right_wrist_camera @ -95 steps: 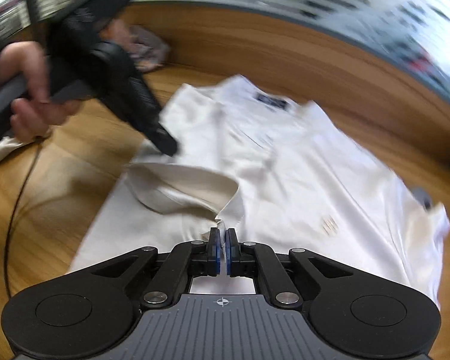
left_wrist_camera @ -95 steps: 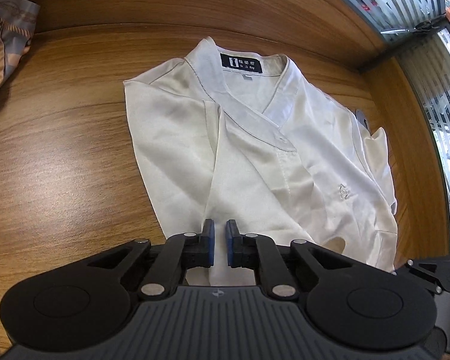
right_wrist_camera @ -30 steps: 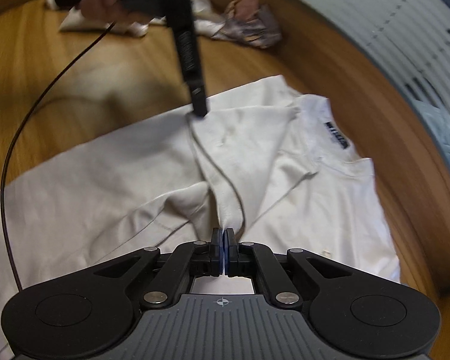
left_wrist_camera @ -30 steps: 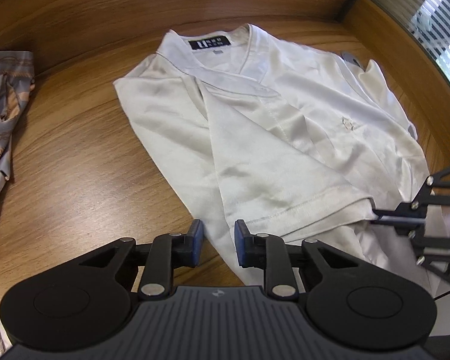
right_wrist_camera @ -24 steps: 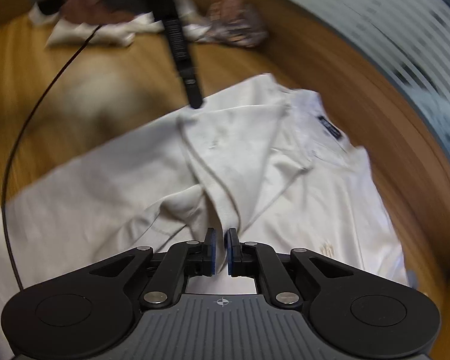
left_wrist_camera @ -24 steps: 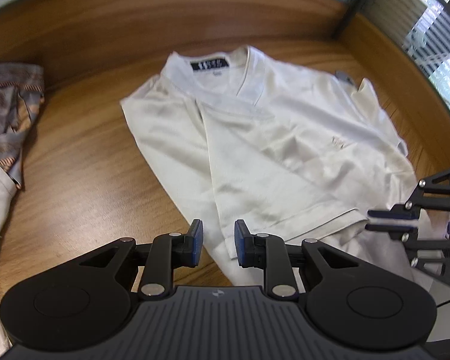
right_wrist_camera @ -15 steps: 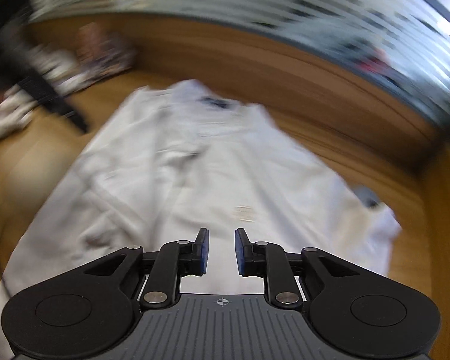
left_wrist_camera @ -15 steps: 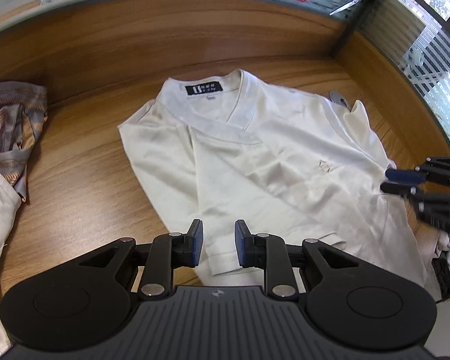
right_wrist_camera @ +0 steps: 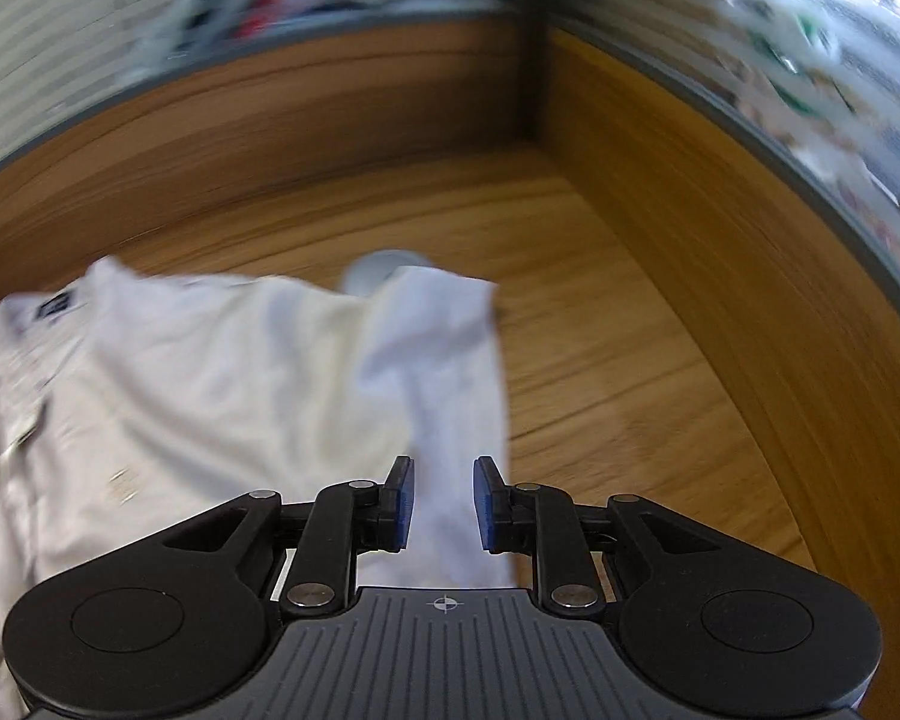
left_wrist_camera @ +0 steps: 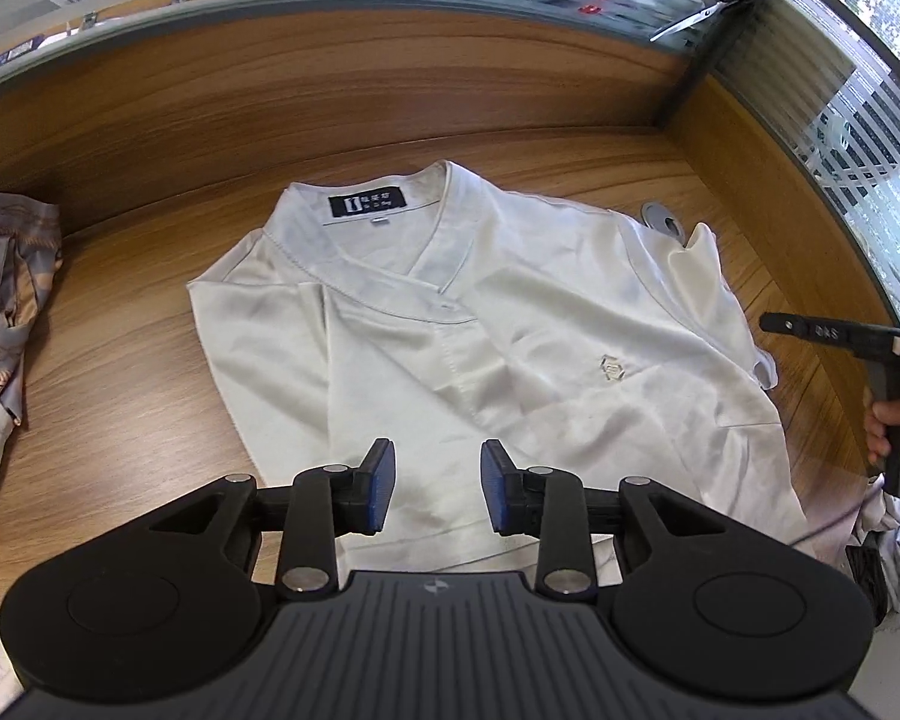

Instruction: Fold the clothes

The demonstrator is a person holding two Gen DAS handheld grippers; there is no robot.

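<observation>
Here, in your left wrist view, the white shirt point(left_wrist_camera: 450, 348) lies spread on the wooden table point(left_wrist_camera: 120, 360), collar toward the far wall, with one side panel folded in over the front. Your left gripper point(left_wrist_camera: 437, 495) hangs above the shirt's near hem; its jaws are opening, a moderate gap between the blue pads point(left_wrist_camera: 381, 495), and no cloth is pinched between them. A patterned brown cloth point(left_wrist_camera: 6, 276) sits at the left edge, well apart from the shirt. At the right edge you can see your right hand point(left_wrist_camera: 894, 420) holding the other tool beside the shirt's sleeve.

In your right wrist view, blurred, your right gripper point(right_wrist_camera: 443, 504) hovers over the shirt's sleeve point(right_wrist_camera: 444, 348), which lies stretched toward the table's corner. Its jaws are opening too, narrowly apart; the sleeve shows through the gap below, but the pads do not press it.
</observation>
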